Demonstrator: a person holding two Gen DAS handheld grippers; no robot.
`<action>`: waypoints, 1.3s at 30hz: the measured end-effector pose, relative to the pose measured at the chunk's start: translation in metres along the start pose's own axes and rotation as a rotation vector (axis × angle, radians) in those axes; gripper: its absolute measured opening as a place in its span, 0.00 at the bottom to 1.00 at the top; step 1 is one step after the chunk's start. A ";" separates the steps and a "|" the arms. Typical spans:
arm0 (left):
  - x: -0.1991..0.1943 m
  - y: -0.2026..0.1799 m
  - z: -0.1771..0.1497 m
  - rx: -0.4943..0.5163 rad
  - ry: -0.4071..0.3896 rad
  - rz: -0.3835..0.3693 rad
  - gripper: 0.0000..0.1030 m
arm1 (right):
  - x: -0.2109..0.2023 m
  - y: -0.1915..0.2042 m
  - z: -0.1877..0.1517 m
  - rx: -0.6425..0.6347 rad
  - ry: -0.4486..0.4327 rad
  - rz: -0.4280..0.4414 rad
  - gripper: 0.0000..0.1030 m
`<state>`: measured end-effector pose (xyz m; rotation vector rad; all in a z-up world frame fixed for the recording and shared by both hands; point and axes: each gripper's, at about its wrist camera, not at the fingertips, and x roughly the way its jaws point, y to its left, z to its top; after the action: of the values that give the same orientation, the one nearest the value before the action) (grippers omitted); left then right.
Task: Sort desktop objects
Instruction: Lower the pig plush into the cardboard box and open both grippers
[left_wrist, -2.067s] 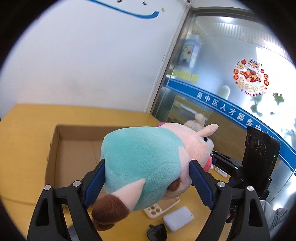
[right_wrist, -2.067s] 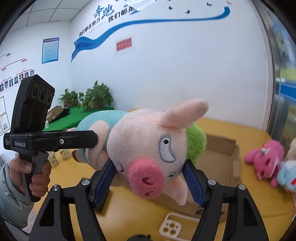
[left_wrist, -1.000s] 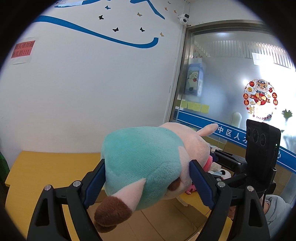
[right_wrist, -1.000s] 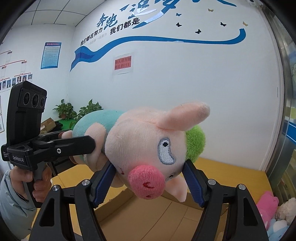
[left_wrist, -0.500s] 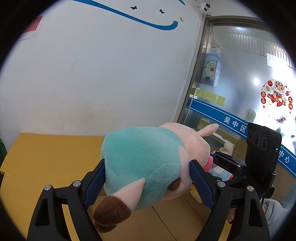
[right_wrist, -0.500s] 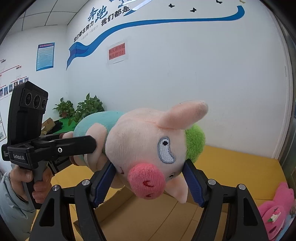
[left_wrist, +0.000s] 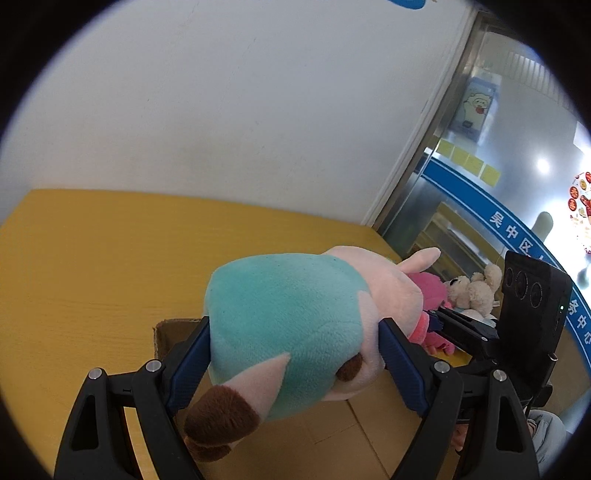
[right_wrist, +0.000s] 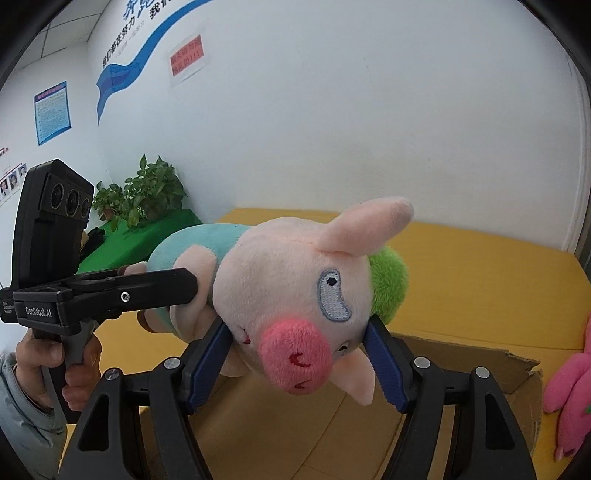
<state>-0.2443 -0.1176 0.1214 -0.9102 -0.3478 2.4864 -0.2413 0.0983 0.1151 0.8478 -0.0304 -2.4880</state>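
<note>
A plush pig (left_wrist: 291, 332) with a teal body, pink head and brown feet is held in the air by both grippers. My left gripper (left_wrist: 295, 354) is shut on its teal body. My right gripper (right_wrist: 299, 354) is shut on its pink head (right_wrist: 291, 295), snout toward the camera. An open cardboard box (left_wrist: 332, 443) lies on the yellow table (left_wrist: 92, 266) right under the pig; it also shows in the right wrist view (right_wrist: 461, 354). The left gripper appears in the right wrist view (right_wrist: 110, 291), the right one in the left wrist view (left_wrist: 480, 332).
A pink plush (left_wrist: 432, 291) and a beige plush (left_wrist: 476, 291) lie on the table right of the box; the pink one shows in the right wrist view (right_wrist: 569, 380). A white wall stands behind the table. Potted plants (right_wrist: 140, 195) sit far left on a green surface.
Both grippers have tilted down with the pig still held. The box's near corner and the plush toys on the table have come into view.
</note>
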 end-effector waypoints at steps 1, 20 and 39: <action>0.009 0.007 -0.003 -0.018 0.019 0.016 0.84 | 0.013 -0.004 -0.004 0.008 0.018 0.000 0.66; 0.062 0.067 -0.032 -0.066 0.199 0.218 0.85 | 0.116 -0.014 -0.057 0.063 0.251 0.009 0.62; -0.038 0.034 -0.031 -0.033 0.071 0.294 0.88 | 0.049 0.002 -0.050 -0.018 0.283 0.013 0.99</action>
<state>-0.2097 -0.1636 0.1064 -1.1305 -0.2467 2.7102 -0.2453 0.0805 0.0473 1.1786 0.0839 -2.3304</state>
